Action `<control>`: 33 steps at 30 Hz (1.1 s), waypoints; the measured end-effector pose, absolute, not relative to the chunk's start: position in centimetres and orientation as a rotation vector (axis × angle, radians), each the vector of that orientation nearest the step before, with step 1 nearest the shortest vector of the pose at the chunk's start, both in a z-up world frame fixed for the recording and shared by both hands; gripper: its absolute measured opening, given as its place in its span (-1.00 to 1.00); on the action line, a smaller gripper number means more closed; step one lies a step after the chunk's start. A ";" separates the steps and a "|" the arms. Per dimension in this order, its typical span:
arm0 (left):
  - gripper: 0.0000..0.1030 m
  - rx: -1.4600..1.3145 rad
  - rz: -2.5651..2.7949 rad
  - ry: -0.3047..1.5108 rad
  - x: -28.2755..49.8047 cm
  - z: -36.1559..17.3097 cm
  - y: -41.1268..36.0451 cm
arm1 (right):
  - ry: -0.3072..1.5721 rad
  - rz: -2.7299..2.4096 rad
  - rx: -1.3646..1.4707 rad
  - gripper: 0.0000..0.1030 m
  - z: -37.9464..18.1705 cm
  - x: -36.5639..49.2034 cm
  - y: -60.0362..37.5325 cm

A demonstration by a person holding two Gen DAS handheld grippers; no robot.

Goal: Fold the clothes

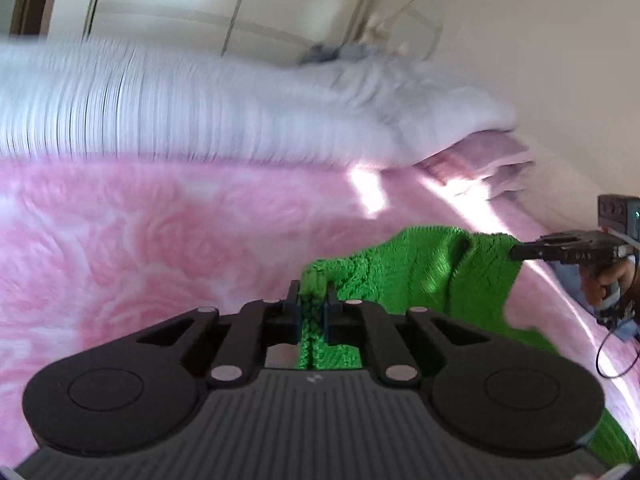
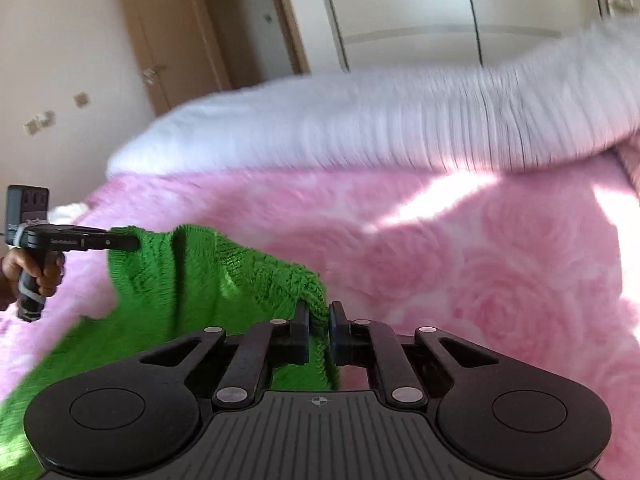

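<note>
The green knitted garment (image 1: 432, 268) hangs stretched between the two tongs, its held edge running as the long axis left to right, the rest drooping toward six o'clock onto the pink rose-patterned blanket (image 1: 140, 240); which end is neck or hem I cannot tell.

At nine o'clock of the span, the left gripper (image 1: 313, 296) has its fingers drawn nearly together on a bunched corner of the knit; in the right wrist view the same tool enters from nine o'clock, a hand (image 2: 34, 270) on its grip.

At three o'clock, the right gripper (image 2: 319, 316) is likewise pinched close on the other corner — green cloth fills the narrow gap between its fingers.

Beyond the garment, toward twelve o'clock, a white ribbed duvet (image 1: 200, 112) lies heaped across the blanket — blurred; folded pinkish cloth (image 1: 480, 156) sits under its end at two o'clock in the left wrist view; cupboard doors (image 2: 420, 8) stand behind.
</note>
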State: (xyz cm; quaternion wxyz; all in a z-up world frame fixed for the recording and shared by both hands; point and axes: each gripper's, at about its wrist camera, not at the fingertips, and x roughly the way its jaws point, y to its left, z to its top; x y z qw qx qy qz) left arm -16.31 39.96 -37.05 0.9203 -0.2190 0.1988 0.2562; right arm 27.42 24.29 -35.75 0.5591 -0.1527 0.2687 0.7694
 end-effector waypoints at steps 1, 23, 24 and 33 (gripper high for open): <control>-0.88 -0.442 0.519 0.392 -17.3 -36.0 38.2 | 0.611 1.828 -0.346 -0.85 -34.6 27.0 22.5; -0.04 -1.230 0.751 0.135 -30.0 -43.0 12.1 | 1.220 1.419 0.228 -0.14 -39.8 18.6 -7.2; -0.04 -1.290 0.755 0.116 -29.6 -43.7 12.6 | 1.273 1.382 0.285 -0.14 -40.5 18.8 -6.4; -0.40 -1.288 0.806 0.121 -27.2 -45.3 16.1 | 1.389 1.253 0.435 -0.14 -44.7 19.2 0.0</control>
